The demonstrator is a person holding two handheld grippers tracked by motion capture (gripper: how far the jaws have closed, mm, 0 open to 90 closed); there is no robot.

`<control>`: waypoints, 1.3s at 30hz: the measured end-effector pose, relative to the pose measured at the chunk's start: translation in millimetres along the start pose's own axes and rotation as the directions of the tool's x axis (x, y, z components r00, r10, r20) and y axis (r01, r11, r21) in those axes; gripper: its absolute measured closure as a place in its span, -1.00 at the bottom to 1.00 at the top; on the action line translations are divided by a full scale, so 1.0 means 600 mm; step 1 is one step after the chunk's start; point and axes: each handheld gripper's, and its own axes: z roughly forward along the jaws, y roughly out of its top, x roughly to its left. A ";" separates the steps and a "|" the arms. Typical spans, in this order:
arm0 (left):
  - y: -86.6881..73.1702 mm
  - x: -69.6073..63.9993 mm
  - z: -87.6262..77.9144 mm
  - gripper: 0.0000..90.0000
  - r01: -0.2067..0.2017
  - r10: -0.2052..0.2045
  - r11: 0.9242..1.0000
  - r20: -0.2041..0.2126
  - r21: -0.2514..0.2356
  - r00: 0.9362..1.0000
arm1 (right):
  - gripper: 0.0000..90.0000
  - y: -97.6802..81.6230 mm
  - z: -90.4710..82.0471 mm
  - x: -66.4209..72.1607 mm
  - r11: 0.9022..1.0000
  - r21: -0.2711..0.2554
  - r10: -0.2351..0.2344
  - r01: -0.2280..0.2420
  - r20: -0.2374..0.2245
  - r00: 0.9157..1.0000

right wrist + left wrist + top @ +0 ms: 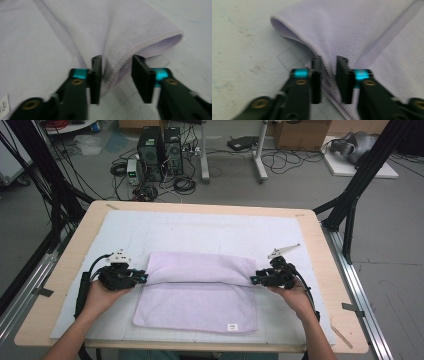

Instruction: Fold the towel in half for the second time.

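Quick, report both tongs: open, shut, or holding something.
Left tongs: open, the lilac towel edge between the jaws, not pinched.
Right tongs: open, the towel's other folded edge between the jaws, released.

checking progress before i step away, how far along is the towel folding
Done: the far part of the lilac towel is folded over toward the person. In hand: left gripper and right gripper stand open around the folded edge's corners, letting go. Left: any further fold.

Beyond the wooden table [320, 250] and its white mat [125, 235], we note two black computer towers [160, 152] among cables at upper centre of the high view, cardboard boxes [300, 135] at upper right, and grey table legs [260, 160] between them.
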 end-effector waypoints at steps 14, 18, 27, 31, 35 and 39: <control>0.087 0.076 0.081 0.08 0.123 -0.124 0.992 -0.098 -0.016 0.987 | -0.20 0.077 0.037 -0.051 0.999 -0.028 0.031 -0.028 0.107 0.994; 0.078 0.090 0.110 0.05 0.179 -0.179 0.984 -0.080 -0.002 0.981 | -0.07 0.068 0.068 -0.070 0.997 0.048 0.050 -0.055 0.089 0.995; 0.082 0.079 0.087 0.93 0.120 -0.122 0.992 -0.040 -0.045 0.992 | 0.81 0.068 0.066 -0.056 1.000 0.023 -0.009 0.008 0.034 0.999; 0.089 0.060 0.040 0.93 0.061 -0.063 0.993 -0.024 -0.098 0.998 | 0.81 0.078 0.026 -0.034 0.998 -0.056 -0.042 0.043 0.019 0.999; 0.085 0.032 -0.011 0.93 0.023 -0.024 0.983 -0.004 -0.180 1.000 | 0.81 0.081 -0.025 0.007 0.986 -0.128 -0.105 0.106 0.015 0.994; 0.054 -0.006 -0.057 0.93 -0.035 0.036 0.978 0.002 -0.207 0.999 | 0.81 0.060 -0.064 0.054 0.975 -0.150 -0.166 0.166 0.011 0.986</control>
